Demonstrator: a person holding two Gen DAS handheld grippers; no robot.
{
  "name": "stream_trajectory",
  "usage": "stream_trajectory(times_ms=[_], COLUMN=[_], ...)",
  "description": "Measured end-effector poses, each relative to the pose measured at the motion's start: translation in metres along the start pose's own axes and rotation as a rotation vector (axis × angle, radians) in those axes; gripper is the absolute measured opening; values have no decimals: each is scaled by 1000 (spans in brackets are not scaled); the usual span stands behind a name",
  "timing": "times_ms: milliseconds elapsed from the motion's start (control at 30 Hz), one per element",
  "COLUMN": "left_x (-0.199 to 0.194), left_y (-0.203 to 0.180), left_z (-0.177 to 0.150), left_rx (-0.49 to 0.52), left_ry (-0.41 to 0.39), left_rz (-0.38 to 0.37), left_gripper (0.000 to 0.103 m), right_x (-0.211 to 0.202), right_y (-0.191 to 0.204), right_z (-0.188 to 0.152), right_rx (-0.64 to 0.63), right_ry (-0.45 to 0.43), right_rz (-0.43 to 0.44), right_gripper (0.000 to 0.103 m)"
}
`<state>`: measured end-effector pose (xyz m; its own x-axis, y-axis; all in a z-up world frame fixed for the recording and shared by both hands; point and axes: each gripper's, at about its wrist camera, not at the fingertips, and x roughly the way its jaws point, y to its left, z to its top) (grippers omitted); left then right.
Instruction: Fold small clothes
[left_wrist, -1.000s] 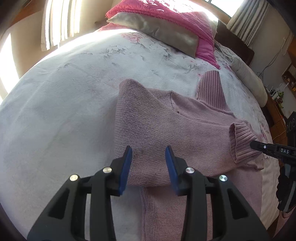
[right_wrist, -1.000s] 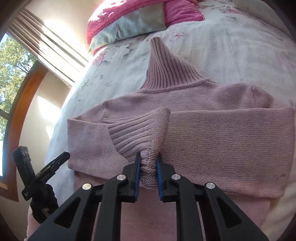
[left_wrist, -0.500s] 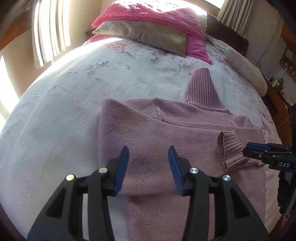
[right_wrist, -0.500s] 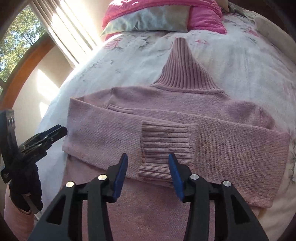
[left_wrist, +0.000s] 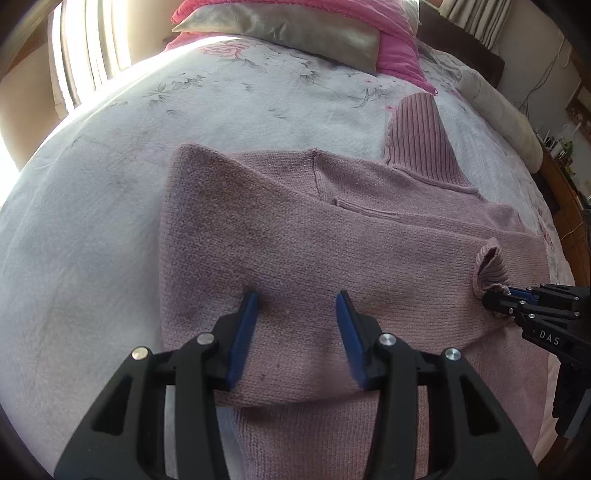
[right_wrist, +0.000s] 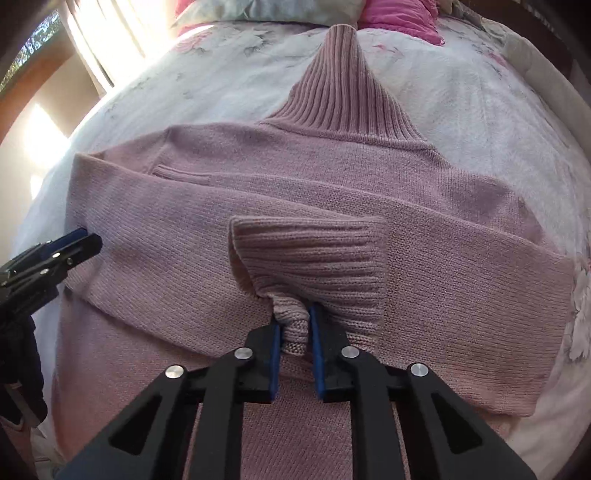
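Right wrist: one sweater (right_wrist: 332, 206), two hand-held grippers (right_wrist: 293, 325).

The sweater's (right_wrist: 332, 221) hem runs below the frame.

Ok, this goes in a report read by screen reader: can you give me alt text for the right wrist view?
The right gripper pinches the ribbed cuff of a pink turtleneck sweater lying sleeves-folded on a floral bedspread. The left gripper reaches in at the sweater's left edge.
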<state>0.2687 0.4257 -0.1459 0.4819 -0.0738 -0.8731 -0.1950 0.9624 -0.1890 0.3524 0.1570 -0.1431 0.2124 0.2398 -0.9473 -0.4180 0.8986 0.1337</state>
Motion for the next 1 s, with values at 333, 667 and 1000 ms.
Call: stream_trajectory(times_ms=[333,667,1000], left_x=[2,-19,3], left_y=[-3,-28,-46], left_z=[-1,4,4], left_rx=[-7,33,57], left_ry=[-9,-46,11], left_rz=[10,-4,-22], left_gripper=[44,45,47], right_x=[-52,-39,-24], right_y=[-115,-157,-150], right_z=[-32,-59,-42], right_rx=[255,355,359], right_ry=[-121,-111,-60], right_rz=[82,204,253], right_gripper=[13,8,39])
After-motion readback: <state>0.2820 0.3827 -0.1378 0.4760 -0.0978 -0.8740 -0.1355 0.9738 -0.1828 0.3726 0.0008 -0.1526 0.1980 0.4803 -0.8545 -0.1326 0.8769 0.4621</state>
